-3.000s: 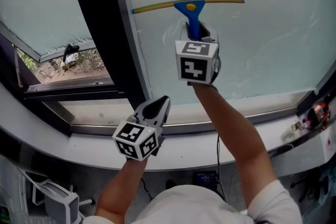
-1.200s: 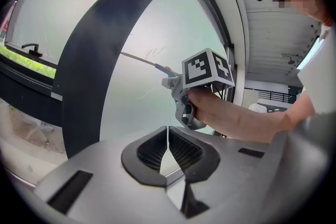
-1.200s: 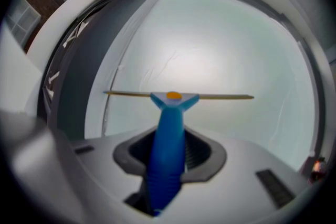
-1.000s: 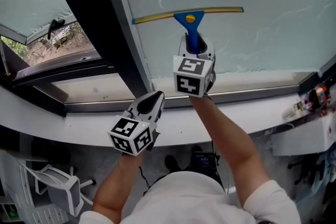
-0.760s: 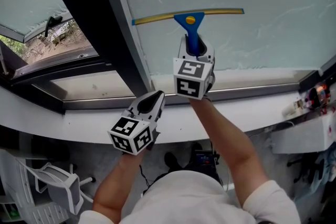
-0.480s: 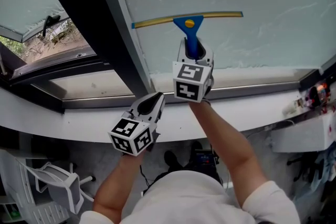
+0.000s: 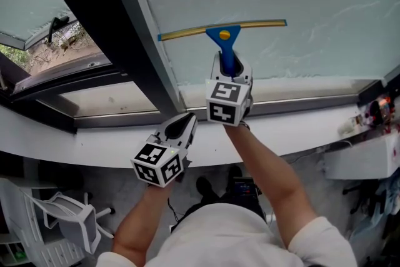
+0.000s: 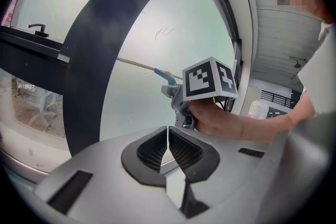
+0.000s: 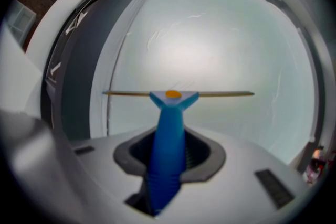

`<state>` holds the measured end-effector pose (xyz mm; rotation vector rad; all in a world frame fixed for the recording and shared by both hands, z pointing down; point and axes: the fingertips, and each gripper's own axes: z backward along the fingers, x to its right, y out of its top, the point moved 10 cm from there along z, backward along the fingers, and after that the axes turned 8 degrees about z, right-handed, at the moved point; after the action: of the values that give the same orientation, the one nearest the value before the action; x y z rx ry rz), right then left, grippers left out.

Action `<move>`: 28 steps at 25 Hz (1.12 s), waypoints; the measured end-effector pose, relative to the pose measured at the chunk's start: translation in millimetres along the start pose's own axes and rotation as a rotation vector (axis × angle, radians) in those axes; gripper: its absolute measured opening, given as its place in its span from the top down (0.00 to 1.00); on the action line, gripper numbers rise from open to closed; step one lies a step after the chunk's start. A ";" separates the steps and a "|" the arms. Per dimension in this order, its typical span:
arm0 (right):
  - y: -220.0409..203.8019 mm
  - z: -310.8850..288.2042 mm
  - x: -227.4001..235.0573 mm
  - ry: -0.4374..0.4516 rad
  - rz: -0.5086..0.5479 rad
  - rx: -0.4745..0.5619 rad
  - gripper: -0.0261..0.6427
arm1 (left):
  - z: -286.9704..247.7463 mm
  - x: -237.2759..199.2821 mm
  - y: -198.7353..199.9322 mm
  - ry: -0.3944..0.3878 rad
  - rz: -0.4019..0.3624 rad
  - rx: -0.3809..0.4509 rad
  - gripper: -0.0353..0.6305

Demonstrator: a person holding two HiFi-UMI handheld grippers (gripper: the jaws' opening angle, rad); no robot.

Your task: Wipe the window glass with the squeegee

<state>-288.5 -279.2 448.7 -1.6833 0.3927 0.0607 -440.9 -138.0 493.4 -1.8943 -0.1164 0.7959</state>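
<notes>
I am holding a squeegee (image 7: 222, 34) with a blue handle, an orange dot at its head and a thin yellowish blade. The blade is lying roughly level against the lower part of the window glass (image 7: 312, 3). The handle is running down into my right gripper (image 7: 229, 69), whose jaws are clamping it. The pale glass is showing faint streaks.

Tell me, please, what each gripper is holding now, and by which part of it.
The right gripper holds the squeegee by its blue handle, below the blade. The left gripper is shut and holds nothing.
</notes>
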 end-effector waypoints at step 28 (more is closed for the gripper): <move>-83.1 -13.6 -24.0 0.010 -0.001 -0.034 0.77 | -20.4 -30.0 -50.7 0.007 0.049 -0.080 0.90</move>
<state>-289.4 -278.9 536.2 -1.7183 0.3998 0.0587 -439.0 -143.1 555.5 -1.9820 -0.0993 0.8286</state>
